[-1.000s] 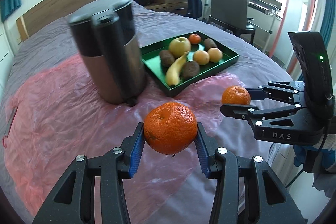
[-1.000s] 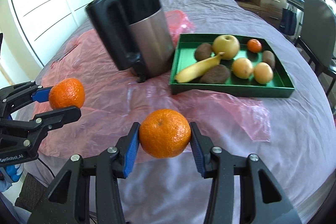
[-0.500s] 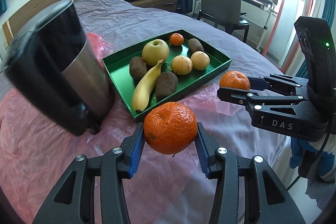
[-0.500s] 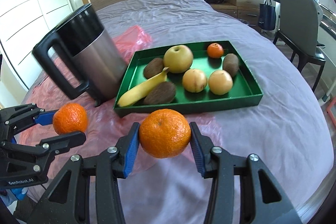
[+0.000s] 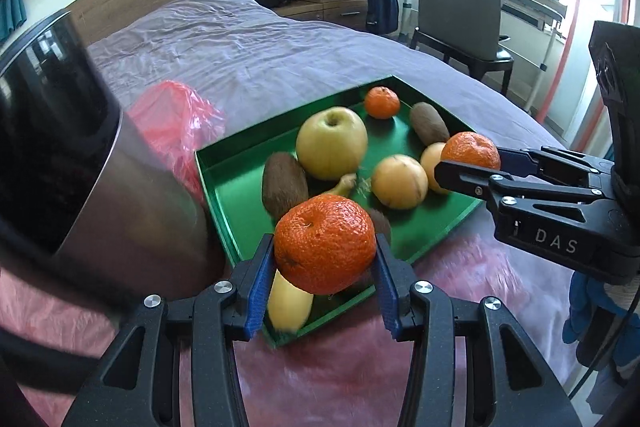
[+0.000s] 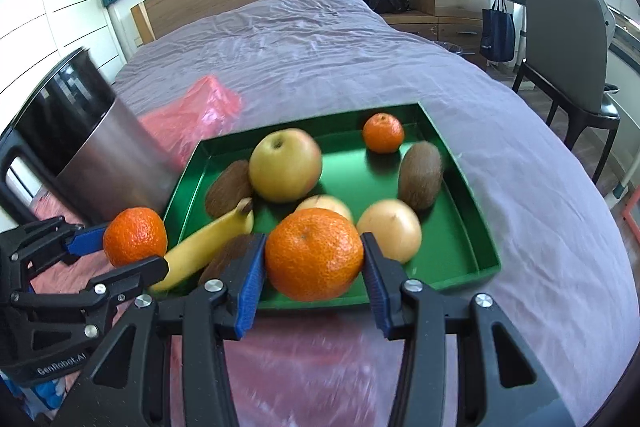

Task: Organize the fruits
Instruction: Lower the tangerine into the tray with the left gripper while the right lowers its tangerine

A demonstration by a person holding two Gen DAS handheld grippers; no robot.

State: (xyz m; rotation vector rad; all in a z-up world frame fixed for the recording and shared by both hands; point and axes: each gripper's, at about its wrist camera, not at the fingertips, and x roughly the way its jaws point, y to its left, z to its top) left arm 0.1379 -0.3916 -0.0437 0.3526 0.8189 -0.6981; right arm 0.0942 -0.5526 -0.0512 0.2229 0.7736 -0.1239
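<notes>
Between the blue pads of the left claw (image 5: 325,277), a mandarin (image 5: 324,243) is pinched above the near corner of the green tray (image 5: 224,203). Right claw (image 6: 314,281) pinches a second mandarin (image 6: 314,254) over the tray's near rim, seemingly clear of the banana (image 6: 200,251) and apple (image 6: 285,165) beyond it.

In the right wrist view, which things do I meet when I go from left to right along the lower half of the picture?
Left gripper holding its tangerine → banana → right gripper holding its tangerine → pale round fruit → right wall of the green tray → purple bedcover.
</notes>
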